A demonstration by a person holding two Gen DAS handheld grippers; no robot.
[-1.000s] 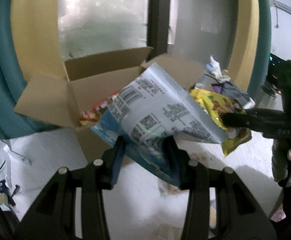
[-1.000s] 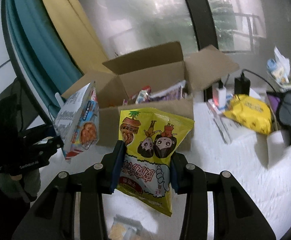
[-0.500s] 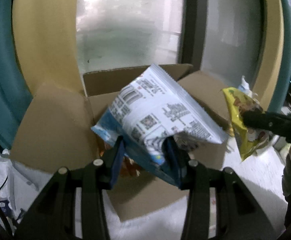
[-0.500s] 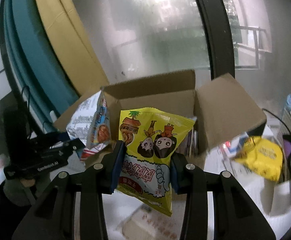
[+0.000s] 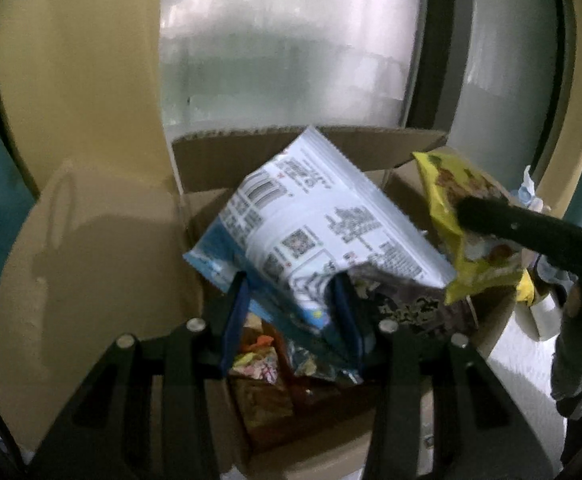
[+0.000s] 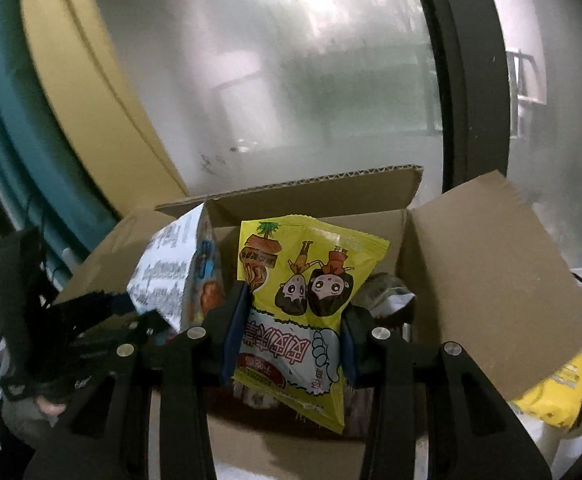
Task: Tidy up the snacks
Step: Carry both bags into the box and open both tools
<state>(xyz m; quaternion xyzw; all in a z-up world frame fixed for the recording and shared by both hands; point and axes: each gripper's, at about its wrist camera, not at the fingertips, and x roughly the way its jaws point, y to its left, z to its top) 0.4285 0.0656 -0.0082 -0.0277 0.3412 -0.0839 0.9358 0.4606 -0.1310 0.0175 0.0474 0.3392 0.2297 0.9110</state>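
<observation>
Snacks are pinched one per hand-held gripper, white bag [image 5: 331, 224] in my left [image 5: 293, 312], yellow bag [image 6: 303, 300] in my right [image 6: 291, 332], both hanging over the box [image 6: 491, 280] ahead, so I'd lower each clear of the flaps before releasing.

Both grippers have come fwd from the table side to right over the open cardboard box [image 6: 491, 264]. White-blue snack bag [image 5: 323, 232] in left gripper [image 5: 291, 312] now hangs over the box's snacks; yellow snack bag [image 6: 303, 300] in right gripper [image 6: 291, 344] likewise over the opening. Box fills both views now.
</observation>
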